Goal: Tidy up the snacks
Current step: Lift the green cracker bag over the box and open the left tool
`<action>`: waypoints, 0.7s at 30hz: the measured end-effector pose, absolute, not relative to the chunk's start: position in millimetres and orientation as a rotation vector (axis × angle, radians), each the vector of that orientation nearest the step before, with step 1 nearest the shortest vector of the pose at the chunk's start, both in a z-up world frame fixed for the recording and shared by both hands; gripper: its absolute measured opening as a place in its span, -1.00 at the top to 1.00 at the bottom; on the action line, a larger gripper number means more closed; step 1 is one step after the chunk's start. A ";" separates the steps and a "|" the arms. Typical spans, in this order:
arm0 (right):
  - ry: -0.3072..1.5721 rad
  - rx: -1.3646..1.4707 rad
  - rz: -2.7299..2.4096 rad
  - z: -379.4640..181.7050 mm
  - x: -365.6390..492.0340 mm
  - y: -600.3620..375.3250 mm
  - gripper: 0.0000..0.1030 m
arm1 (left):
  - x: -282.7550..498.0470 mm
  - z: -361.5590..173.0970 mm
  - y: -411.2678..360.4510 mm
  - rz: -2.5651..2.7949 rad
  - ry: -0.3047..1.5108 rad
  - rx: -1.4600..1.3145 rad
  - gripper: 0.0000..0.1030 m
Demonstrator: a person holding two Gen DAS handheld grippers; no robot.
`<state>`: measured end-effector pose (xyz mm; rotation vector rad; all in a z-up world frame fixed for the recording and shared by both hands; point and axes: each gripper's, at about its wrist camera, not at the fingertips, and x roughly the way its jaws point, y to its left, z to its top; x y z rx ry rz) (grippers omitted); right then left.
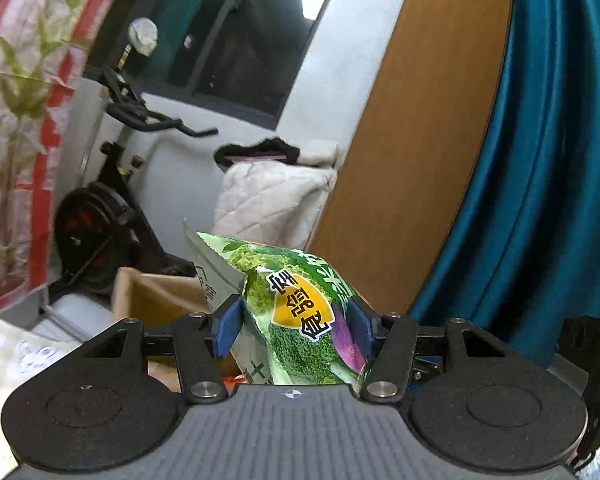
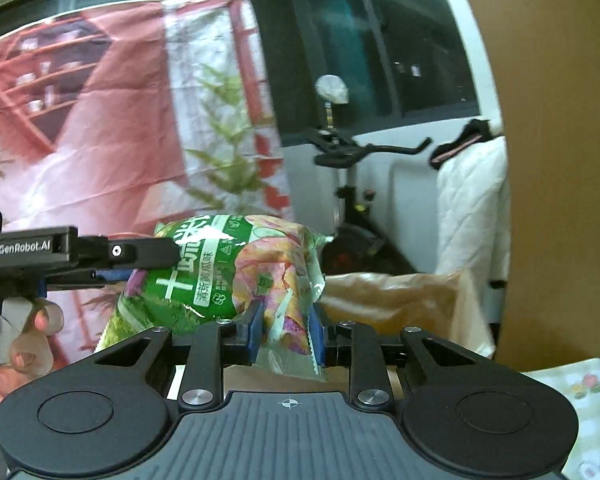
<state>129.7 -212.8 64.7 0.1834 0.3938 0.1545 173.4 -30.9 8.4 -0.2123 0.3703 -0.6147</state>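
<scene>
both claws — left claw (image 1: 296,320), right claw (image 2: 287,330) — clamp the snack bag (image 1: 300,312) before an exercise bike (image 1: 112,200).

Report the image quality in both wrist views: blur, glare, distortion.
Left wrist view: the green snack bag in the left tool is sharp; the printed backdrop is smeared; fisheye bends the wooden panel. Right wrist view: glare whitens the bag's top; the right tool is crisp; the exercise bike is soft.

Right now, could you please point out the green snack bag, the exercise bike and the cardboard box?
green snack bag (image 1: 300,312): left wrist view, yellow label.
exercise bike (image 1: 88,220): left wrist view, flywheel.
cardboard box (image 1: 160,296): left wrist view, inner wall.
</scene>
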 end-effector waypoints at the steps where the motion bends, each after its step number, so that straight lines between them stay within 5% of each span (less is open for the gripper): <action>1: 0.402 0.185 0.142 62.2 139.6 -220.1 0.59 | 187.6 6.3 -41.7 -0.627 0.379 -0.200 -0.09; 3: 0.412 0.193 0.145 54.4 154.0 -226.7 0.73 | 204.8 1.6 -56.6 -0.671 0.405 -0.182 -0.06; 11: 0.498 0.155 0.067 21.8 196.1 -217.7 0.70 | 264.1 -23.8 -105.9 -0.588 0.509 -0.079 -0.04; 17: 0.487 0.106 0.081 18.1 165.1 -220.2 0.37 | 240.0 -21.0 -72.6 -0.548 0.497 -0.036 -0.28; 21: 0.484 0.097 0.086 9.7 136.1 -217.5 -0.03 | 216.0 -18.6 -41.6 -0.507 0.493 -0.031 -0.40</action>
